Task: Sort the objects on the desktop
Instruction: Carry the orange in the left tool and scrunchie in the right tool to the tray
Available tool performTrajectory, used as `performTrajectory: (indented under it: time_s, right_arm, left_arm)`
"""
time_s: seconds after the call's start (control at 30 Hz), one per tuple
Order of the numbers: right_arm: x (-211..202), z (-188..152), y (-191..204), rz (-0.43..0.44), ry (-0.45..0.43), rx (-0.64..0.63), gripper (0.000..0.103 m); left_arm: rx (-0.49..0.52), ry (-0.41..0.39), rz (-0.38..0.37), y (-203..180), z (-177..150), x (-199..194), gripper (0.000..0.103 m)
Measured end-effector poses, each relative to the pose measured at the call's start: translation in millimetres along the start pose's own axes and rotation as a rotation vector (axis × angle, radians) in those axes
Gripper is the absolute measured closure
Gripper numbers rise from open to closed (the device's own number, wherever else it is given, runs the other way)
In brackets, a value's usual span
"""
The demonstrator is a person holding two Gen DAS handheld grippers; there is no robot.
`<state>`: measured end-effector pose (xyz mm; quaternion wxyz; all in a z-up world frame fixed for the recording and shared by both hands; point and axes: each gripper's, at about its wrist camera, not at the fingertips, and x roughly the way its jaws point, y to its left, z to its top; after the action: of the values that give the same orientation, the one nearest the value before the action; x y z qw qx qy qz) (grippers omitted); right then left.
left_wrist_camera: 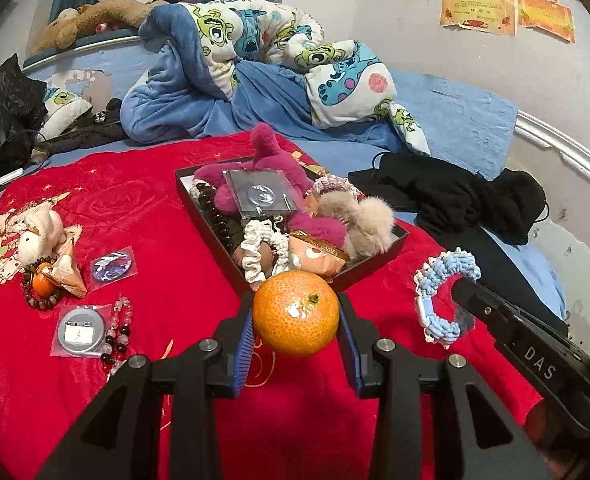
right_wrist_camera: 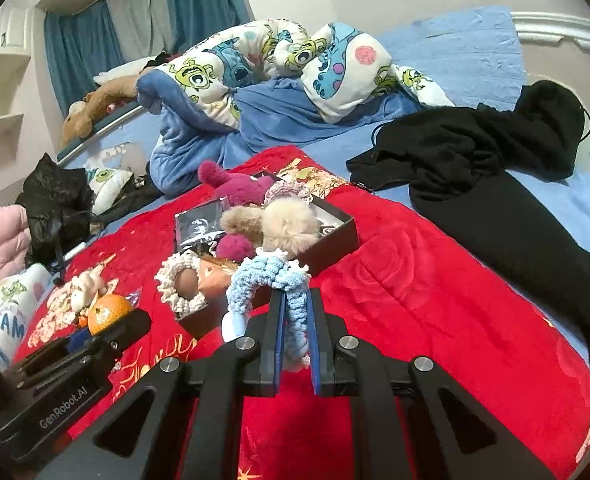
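My left gripper is shut on an orange mandarin and holds it above the red blanket, just in front of the black tray. The mandarin also shows in the right wrist view. My right gripper is shut on a blue and white crocheted scrunchie, which also shows in the left wrist view to the right of the tray. The tray holds plush toys, scrunchies, a clear packet and a snack pack.
On the red blanket at the left lie a white plush, a bead bracelet, a small packet, a round tin and a bead string. Black clothes and a rumpled quilt lie behind.
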<state>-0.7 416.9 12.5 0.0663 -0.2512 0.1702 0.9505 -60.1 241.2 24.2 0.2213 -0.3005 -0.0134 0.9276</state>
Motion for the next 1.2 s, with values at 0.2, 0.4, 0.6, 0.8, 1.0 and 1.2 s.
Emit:
performTrajectory:
  time_s: [0.2,0.4,0.6,0.8,1.0,1.2]
  right_arm:
    - [13,7,-1,0.022,0.001,0.006,0.091]
    - [30,18,2,0.049,-0.017,-0.003,0.091]
    - [37,43,11,0.063,-0.078,-0.006,0.091]
    - [60,73,21,0.082,-0.101,-0.03,0.091]
    - [107,110,30,0.082,-0.073,-0.042,0.091]
    - [153,129,29,0.088,-0.02,-0.037,0.09]
  left_arm:
    - [-0.008,0.001,0.001,-2,9,9,0.064]
    - [0.021,-0.023,0.04,5,25,16,0.064]
    - [-0.014,0.01,0.043,17,54,44,0.064]
    - [0.045,-0.023,0.033,5,92,61,0.064]
    - [0.126,-0.049,0.031,3,110,90,0.064]
    - [0.2,0.012,0.061,7,106,131,0.064]
